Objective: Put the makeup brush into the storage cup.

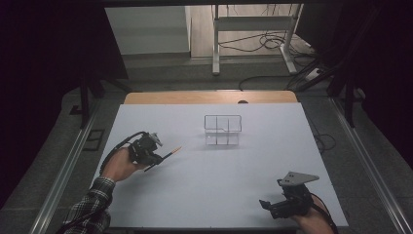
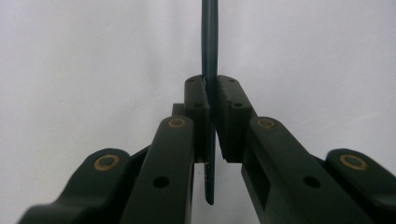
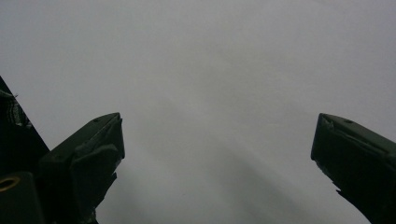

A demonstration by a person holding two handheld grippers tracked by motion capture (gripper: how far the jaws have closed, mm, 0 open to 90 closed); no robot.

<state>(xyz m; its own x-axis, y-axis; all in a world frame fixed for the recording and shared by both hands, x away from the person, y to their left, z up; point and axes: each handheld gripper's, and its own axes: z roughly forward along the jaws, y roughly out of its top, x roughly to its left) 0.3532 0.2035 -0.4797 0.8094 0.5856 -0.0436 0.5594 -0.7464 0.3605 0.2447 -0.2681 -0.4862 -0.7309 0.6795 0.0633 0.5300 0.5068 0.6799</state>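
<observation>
Nearest you, at the bottom right of the high view: your right claw (image 1: 267, 204), low over the white tabletop (image 1: 229, 195), grey three-cornered plate on top. Its jaws stand spread wide; in the right gripper view they sit far apart at either edge with bare tabletop between them, gripping nothing.

Further in, on the left side: your left hand (image 1: 119, 165), plaid sleeve behind it, carries the left claw (image 1: 158, 159). The claw is pinching a slim dark pen (image 1: 165, 157) near its rear end. In the left gripper view the two pads are pressed against the pen's shaft (image 2: 209, 46), which runs straight out ahead between them; a short tail pokes back below the pads. In the high view the pen slants away toward the upper right, its pale orange tip leading, just above the tabletop; whether the tip touches the surface cannot be told.

Beyond the pen, near mid-tabletop: a clear box (image 1: 222, 129) split into compartments, upright, well apart from the pen's tip.

Farthest: the tabletop's wooden back edge (image 1: 209, 97), then grey floor with metal frame legs (image 1: 215, 44) and loose cables (image 1: 265, 43).
</observation>
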